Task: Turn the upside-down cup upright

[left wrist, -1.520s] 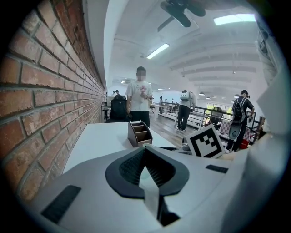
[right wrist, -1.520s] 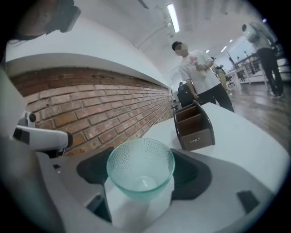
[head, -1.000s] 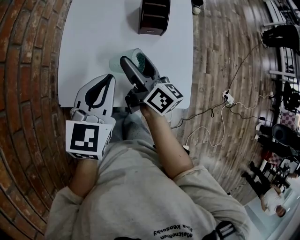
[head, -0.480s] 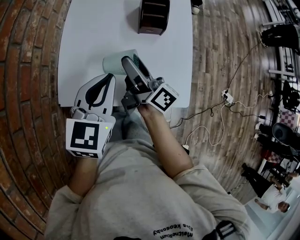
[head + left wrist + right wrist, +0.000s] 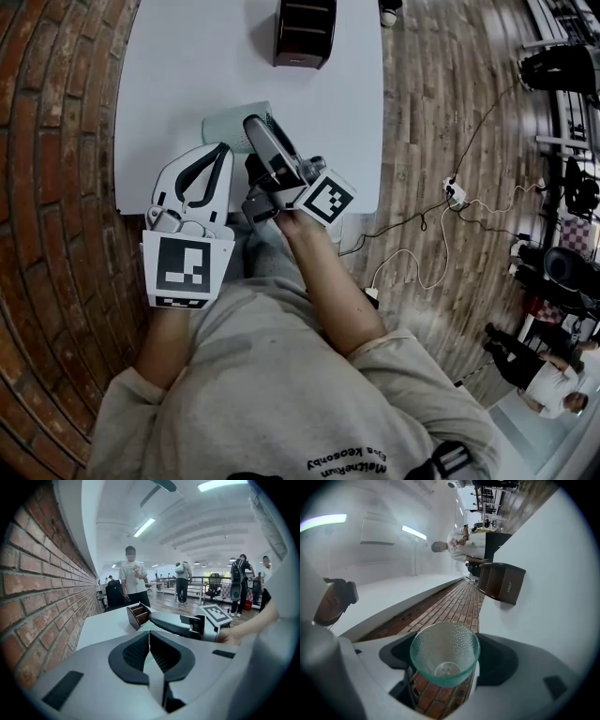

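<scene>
A clear dimpled glass cup [image 5: 226, 128] hangs on its side over the near part of the white table [image 5: 187, 66], with my right gripper [image 5: 257, 128] shut on it. In the right gripper view the cup [image 5: 445, 654] sits between the two fingers of that gripper [image 5: 444, 670], its mouth toward the camera and its base farther away. My left gripper [image 5: 221, 152] rests just left of it at the table's near edge, shut and empty. The left gripper view shows its pads [image 5: 149, 641] pressed together, with the right gripper [image 5: 180, 623] beyond them.
A dark brown open box [image 5: 305, 34] stands at the table's far edge, also seen as the box [image 5: 501, 583] and the box [image 5: 138, 613]. A brick wall [image 5: 56, 141] runs along the left. Cables and a power strip [image 5: 455, 195] lie on the wood floor at right. People [image 5: 132, 576] stand far back.
My right gripper has rolled with the cup, which swung left and now lies sideways. The left gripper rolled a little in place and stayed shut.
</scene>
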